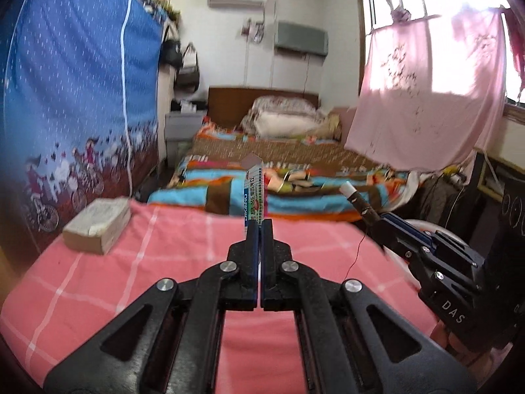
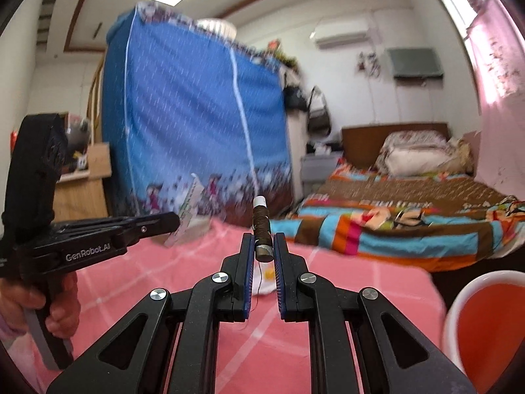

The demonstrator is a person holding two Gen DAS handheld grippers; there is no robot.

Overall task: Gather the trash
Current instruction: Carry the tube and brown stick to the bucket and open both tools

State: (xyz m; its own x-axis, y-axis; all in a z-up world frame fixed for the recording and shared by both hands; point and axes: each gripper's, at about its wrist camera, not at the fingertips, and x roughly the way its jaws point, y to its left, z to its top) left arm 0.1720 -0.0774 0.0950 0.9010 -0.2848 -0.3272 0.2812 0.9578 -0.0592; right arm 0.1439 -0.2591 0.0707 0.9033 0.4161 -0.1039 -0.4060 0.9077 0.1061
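A pink cotton cloth with a white grid [image 1: 164, 262] covers the near surface. The tall blue fabric wardrobe [image 2: 183, 115] carries white flecks; the striped bedspread [image 1: 229, 190] mixes turquoise, orange, brown.

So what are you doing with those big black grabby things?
A person is picking up trash with two handheld tongs over a pink checked cloth. The left tongs are shut on a flat printed wrapper that sticks up. The right tongs are pinching a brown spool of thread, its thread end dangling. A white bin with a red inside sits low on the right, so both bits probably go in there next.
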